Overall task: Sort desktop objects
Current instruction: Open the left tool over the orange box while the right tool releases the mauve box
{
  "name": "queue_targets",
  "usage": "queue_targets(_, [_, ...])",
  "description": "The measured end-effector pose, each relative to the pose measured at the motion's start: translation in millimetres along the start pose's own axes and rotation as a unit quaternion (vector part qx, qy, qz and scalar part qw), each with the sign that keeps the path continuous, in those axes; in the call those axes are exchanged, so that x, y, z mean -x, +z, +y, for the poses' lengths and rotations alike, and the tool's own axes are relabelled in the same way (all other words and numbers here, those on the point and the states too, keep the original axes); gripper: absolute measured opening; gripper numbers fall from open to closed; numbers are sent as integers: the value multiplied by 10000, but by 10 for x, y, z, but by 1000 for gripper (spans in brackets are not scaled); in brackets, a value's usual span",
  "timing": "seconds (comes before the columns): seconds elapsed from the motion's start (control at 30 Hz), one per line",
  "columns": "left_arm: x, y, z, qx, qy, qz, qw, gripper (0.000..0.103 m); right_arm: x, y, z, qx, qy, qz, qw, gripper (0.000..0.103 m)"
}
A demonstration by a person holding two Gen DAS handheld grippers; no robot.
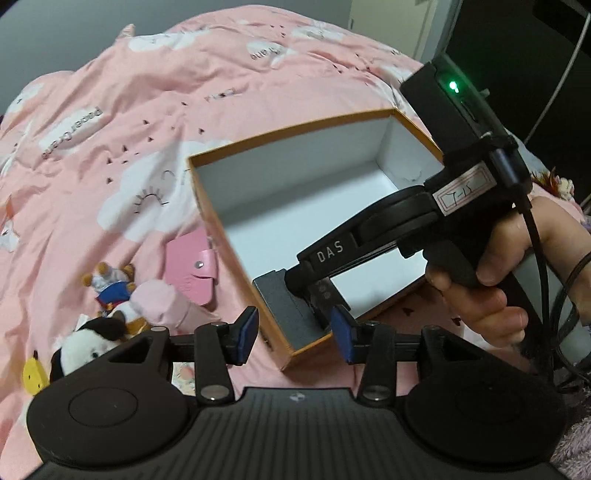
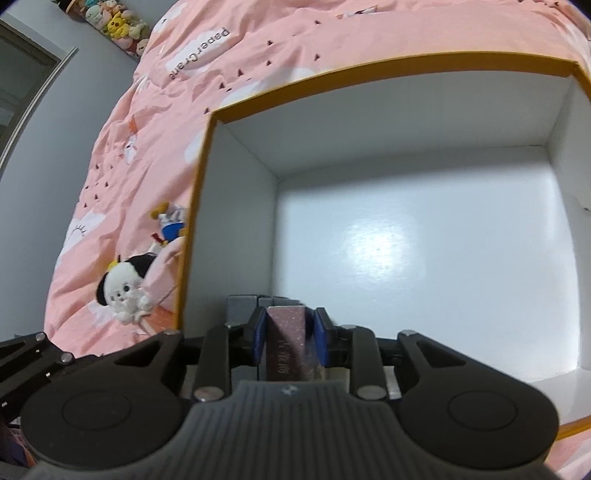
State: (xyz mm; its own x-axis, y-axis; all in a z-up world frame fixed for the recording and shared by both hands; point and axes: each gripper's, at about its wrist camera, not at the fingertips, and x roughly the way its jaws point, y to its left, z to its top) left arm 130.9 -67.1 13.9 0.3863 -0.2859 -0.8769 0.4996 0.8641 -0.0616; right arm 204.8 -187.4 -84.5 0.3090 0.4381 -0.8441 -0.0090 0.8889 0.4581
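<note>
An open cardboard box with orange rim and white inside lies on the pink bed; it also fills the right wrist view. My right gripper is shut on a small pinkish speckled box and holds it low inside the near left corner, beside a grey box lying there. In the left wrist view the right gripper reaches into that corner next to the grey box. My left gripper is open and empty, just outside the box's near corner.
On the pink duvet left of the box lie a pink wallet, a small bear doll, a pink plush, a black-and-white plush and a yellow toy. Plush toys line a shelf.
</note>
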Motion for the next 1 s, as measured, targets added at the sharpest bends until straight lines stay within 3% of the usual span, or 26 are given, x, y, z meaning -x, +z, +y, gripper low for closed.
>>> queue_targets(0.4, [12,-175,439,979,-263,-216,9946,51,-49,30,95,273,-167,169,9993,37])
queue_targets(0.6, [-54,-209,533,1148,-237,-211,9929,51,58,-33,155,647,-233,195,9974,37])
queue_targets(0.67, [-80,-217,548,1198,-228,-211,9923,51,78,-52,160,697,-225,208,9971,28])
queue_targets(0.73, [-113,-230,558,1272,-195,-196,9915,51,101,-84,180,814,-228,216,9962,27])
queue_targets(0.87, [-144,-226,589,1512,-82,-426,9875,51,76,-104,237,1031,-282,167,9941,27])
queue_targets(1.0, [-151,-200,568,1420,-91,-593,9880,51,63,-64,246,1045,-286,167,9940,28])
